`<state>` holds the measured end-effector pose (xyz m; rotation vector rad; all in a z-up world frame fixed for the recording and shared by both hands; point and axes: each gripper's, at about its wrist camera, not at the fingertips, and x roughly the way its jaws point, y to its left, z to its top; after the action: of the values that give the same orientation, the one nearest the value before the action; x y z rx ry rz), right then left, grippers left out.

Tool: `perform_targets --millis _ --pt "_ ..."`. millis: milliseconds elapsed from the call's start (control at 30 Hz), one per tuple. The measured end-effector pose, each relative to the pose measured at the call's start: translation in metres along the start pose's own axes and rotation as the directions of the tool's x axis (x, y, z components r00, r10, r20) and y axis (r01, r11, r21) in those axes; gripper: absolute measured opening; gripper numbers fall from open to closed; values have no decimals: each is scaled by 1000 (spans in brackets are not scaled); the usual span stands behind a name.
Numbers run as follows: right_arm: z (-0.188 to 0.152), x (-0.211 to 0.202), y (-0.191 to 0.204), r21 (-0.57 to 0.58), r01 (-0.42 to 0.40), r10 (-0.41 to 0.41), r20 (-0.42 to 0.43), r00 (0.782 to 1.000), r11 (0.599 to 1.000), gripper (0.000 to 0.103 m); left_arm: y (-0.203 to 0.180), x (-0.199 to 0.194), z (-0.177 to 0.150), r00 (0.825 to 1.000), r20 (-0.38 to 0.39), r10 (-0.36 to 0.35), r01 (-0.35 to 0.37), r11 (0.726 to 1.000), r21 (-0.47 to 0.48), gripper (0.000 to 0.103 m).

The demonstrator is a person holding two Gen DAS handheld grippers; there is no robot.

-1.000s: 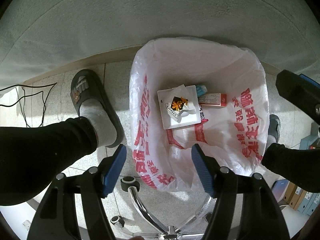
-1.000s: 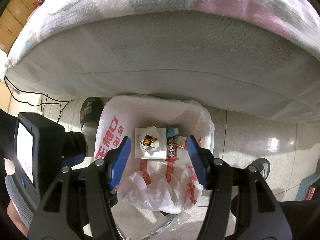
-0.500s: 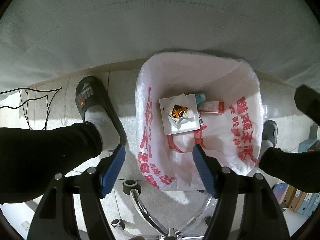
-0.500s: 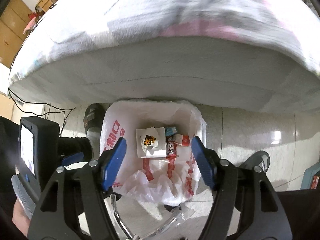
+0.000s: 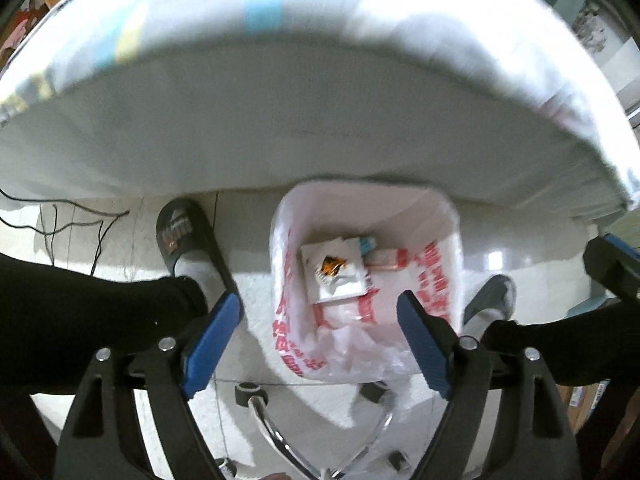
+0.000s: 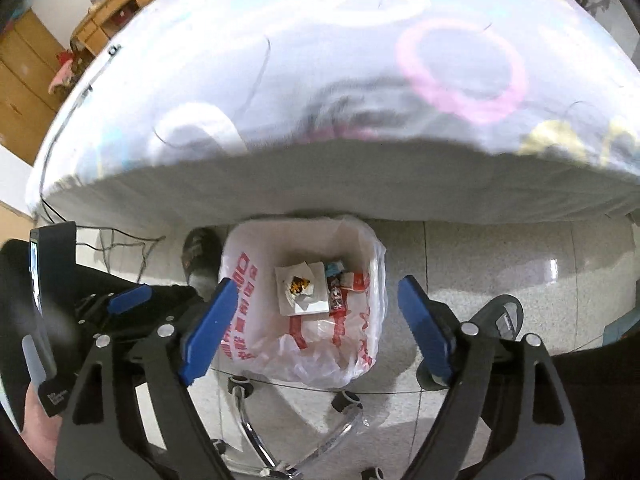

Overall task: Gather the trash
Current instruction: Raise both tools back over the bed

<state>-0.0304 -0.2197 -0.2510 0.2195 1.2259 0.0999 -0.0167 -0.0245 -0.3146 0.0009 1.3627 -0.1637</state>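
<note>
The trash bin (image 6: 304,308), lined with a white bag printed in red, stands on the tiled floor just below the near edge of a cloth-covered table (image 6: 320,176). Inside lie a white square packet (image 6: 301,289) and small wrappers (image 6: 340,280); their labels are too small to read. Both the left gripper (image 5: 320,340) and right gripper (image 6: 312,320) hang above it, jaws just spread wide, nothing between them. The left view is blurred. A slippered foot (image 5: 184,240) stands left of the bin.
</note>
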Motion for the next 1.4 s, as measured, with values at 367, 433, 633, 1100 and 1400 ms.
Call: perform_targets --millis 367,433,633,1100,1400 --pt "1 -90 7 -23 -30 33 153 988 999 89 -15 -109 -9 953 297 -64 36 995 97 95" --pt "5 -111 9 -30 -31 36 189 981 999 89 -14 -130 -6 936 346 -64 29 994 106 95" --pt "21 -173 4 -36 -25 35 306 951 999 96 -15 -196 7 873 483 -63 1 992 128 95" --pt "90 -247 -4 -25 32 -17 466 885 999 96 -33 -264 70 797 597 -95 2 988 155 95" --pt "147 -258 -5 -39 88 -56 511 858 995 96 -53 -253 123 808 582 -97 -19 982 190 95"
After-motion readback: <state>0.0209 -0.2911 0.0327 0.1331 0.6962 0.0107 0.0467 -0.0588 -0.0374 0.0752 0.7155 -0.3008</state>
